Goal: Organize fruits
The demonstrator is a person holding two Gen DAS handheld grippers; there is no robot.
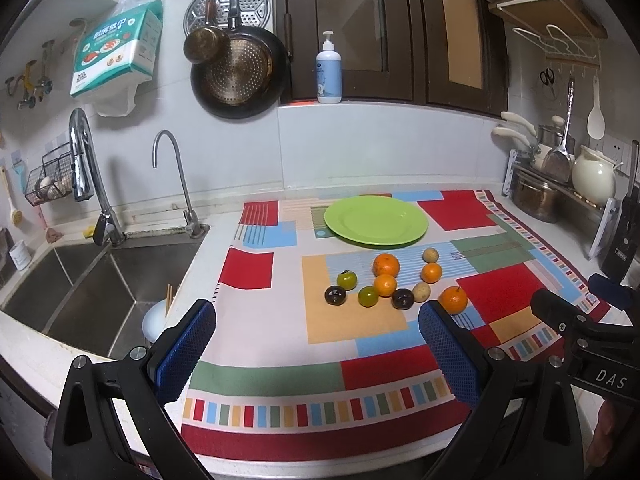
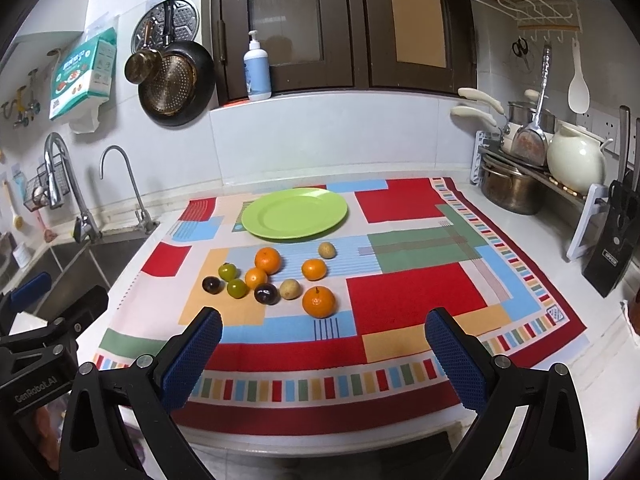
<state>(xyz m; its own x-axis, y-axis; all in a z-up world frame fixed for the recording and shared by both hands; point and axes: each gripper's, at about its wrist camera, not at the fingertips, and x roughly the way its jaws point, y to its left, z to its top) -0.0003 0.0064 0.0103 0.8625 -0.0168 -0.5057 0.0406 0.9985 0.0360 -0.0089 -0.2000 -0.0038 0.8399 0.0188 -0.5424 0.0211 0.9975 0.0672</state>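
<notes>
An empty green plate point(image 1: 376, 220) point(image 2: 294, 213) rests at the back of a colourful patterned cloth point(image 1: 256, 376) point(image 2: 400, 300). In front of it lie several small fruits: oranges such as the nearest one point(image 1: 453, 300) point(image 2: 318, 301), two green fruits point(image 1: 346, 280) point(image 2: 228, 271), two dark plums point(image 1: 335, 295) point(image 2: 266, 293) and two tan fruits point(image 1: 430, 255) point(image 2: 327, 249). My left gripper point(image 1: 318, 344) is open above the cloth's front, short of the fruits. My right gripper point(image 2: 324, 350) is open too, just before the nearest orange. Neither holds anything.
A steel sink point(image 1: 92, 288) with two taps point(image 1: 176, 184) lies left of the cloth. Pots, a cream kettle point(image 2: 574, 164) and a knife block point(image 2: 612, 248) crowd the right counter. Pans point(image 1: 236, 68) hang on the wall; a soap bottle point(image 1: 329, 70) stands on the sill.
</notes>
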